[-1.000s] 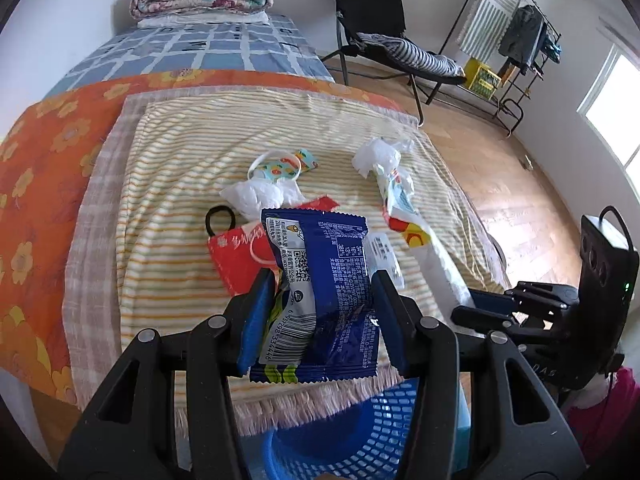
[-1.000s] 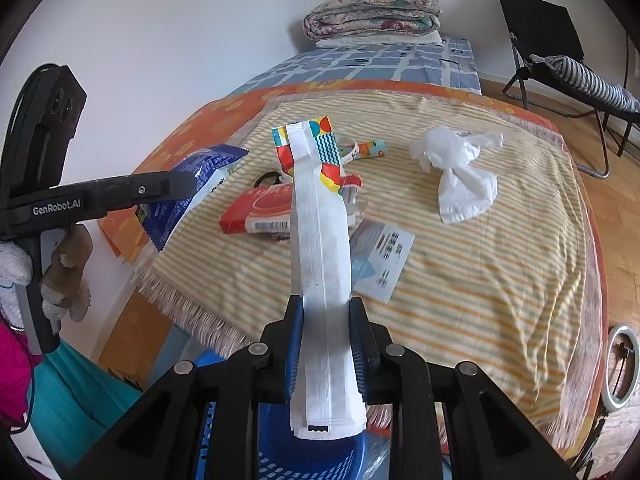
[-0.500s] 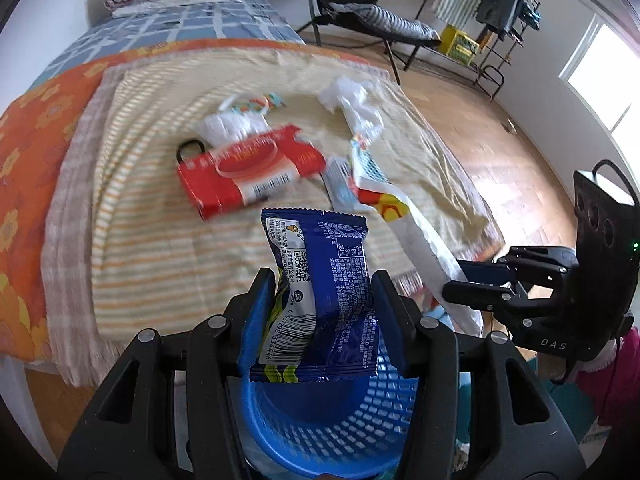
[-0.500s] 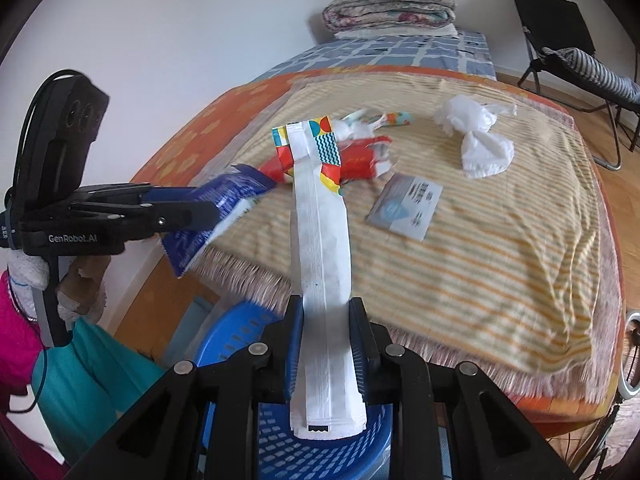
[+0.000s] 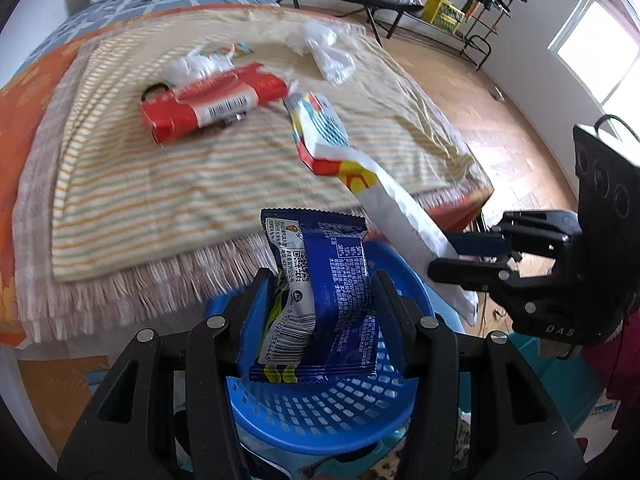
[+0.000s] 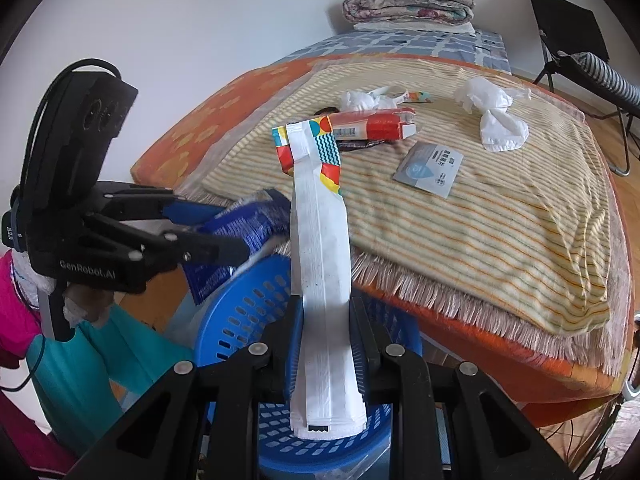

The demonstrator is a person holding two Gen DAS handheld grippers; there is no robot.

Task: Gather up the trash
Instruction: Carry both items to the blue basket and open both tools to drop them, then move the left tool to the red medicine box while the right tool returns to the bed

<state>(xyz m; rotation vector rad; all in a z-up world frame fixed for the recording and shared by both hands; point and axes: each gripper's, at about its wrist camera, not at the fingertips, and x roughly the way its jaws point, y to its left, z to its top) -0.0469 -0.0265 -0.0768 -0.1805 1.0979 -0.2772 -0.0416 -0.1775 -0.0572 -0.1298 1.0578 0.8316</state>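
My left gripper (image 5: 320,300) is shut on a blue snack wrapper (image 5: 332,300) and holds it over the blue mesh basket (image 5: 320,412). My right gripper (image 6: 326,340) is shut on a long white pouch with a colourful top (image 6: 320,248), also above the basket (image 6: 240,320). The right gripper shows in the left wrist view (image 5: 452,256), the left one in the right wrist view (image 6: 216,236). On the striped blanket lie a red pack (image 5: 212,104), crumpled white plastic (image 5: 328,52), a grey sachet (image 6: 430,168) and a white tissue wad (image 5: 192,66).
The basket stands on the floor at the bed's foot edge (image 6: 440,292). A folded quilt (image 6: 408,4) lies at the bed's far end. A black chair (image 6: 572,48) and a clothes rack (image 5: 480,0) stand on the wooden floor to the right.
Both grippers have drawn back from the bed with their wrappers and now sit lower, over the blue basket. The items on the blanket have not moved.
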